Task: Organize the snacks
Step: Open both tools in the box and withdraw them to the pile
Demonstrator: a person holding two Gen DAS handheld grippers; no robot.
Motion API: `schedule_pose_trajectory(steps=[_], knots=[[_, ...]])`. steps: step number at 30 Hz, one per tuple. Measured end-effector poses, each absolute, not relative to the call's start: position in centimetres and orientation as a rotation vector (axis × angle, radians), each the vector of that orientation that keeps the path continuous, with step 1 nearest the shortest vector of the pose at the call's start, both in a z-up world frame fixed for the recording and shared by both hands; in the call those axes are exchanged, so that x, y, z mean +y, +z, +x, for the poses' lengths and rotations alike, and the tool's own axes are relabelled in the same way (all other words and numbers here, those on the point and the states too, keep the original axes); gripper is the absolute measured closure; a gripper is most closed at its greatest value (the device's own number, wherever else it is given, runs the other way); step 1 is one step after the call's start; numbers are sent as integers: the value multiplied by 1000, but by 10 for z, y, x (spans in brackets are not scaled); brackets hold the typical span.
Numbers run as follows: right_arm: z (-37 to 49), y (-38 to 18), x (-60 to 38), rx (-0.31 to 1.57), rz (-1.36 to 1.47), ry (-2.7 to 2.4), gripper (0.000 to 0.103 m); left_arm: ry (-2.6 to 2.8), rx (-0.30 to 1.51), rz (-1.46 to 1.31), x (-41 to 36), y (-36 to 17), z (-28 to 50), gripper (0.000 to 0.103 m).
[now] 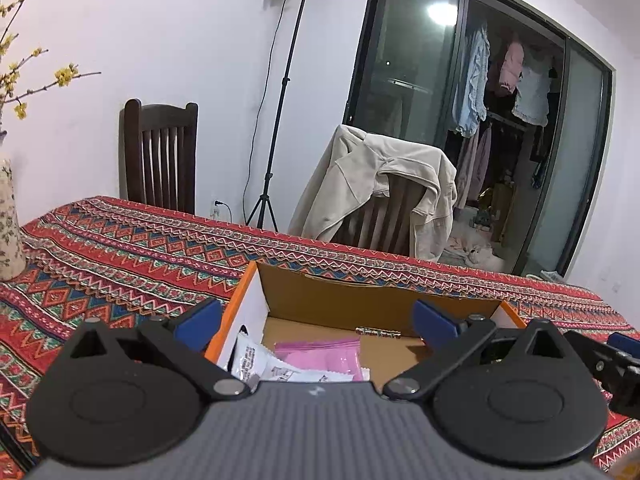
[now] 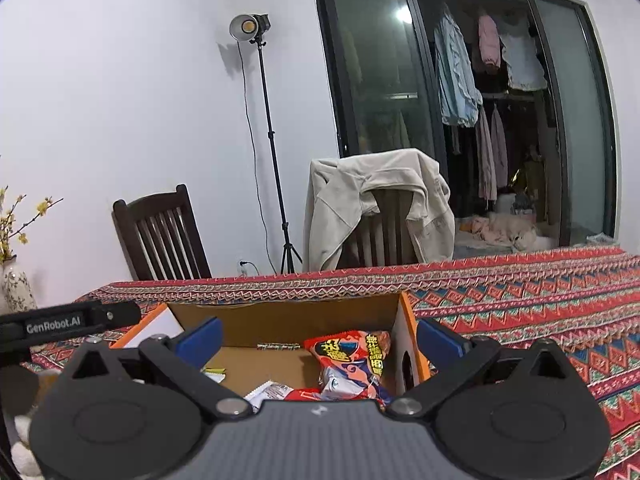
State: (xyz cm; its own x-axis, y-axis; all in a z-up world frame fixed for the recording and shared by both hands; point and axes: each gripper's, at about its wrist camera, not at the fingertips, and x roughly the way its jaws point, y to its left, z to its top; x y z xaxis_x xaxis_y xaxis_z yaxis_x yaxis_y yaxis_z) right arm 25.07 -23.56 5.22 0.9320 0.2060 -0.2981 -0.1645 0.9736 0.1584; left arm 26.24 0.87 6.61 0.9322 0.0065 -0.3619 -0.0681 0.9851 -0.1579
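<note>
I see my left gripper (image 1: 318, 322) released, its blue fingers (image 1: 200, 322) spread wide and holding nothing, and it hangs over the open cardboard box (image 1: 360, 300) that stands on the surface (image 1: 120, 252) with the red patterned cloth. Below and between the fingers, inside the box, lie a pink zip bag (image 1: 324, 354) and, just to its left, a white snack packet (image 1: 256, 360) with dark print that leans toward the white inner wall; a small flat strip (image 1: 378, 332) lies farther ahead on the brown bottom. My right gripper (image 2: 318, 340) is released as well, the blue fingers (image 2: 438, 340) far apart and empty, and it looks into the same box (image 2: 280, 316) from the other side. Directly ahead of it, between the fingers, a red snack bag (image 2: 352, 354) with yellow characters rests against the right inner wall of the box, and under it, nearer to the gripper, is a white and red packet (image 2: 272, 392). To the left of this gripper, a yellow-green item (image 2: 214, 371) lies on the bottom, but it is too small for me to say what it is. At the far left of this view I see a black part of the left gripper (image 2: 68, 322) with white lettering.
</note>
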Motion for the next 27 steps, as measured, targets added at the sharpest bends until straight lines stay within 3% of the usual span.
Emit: schedule_pose_trajectory(steps=[27], knots=[[147, 37, -226, 325, 107, 217, 0, -1, 429, -138, 33, 50, 155, 0]])
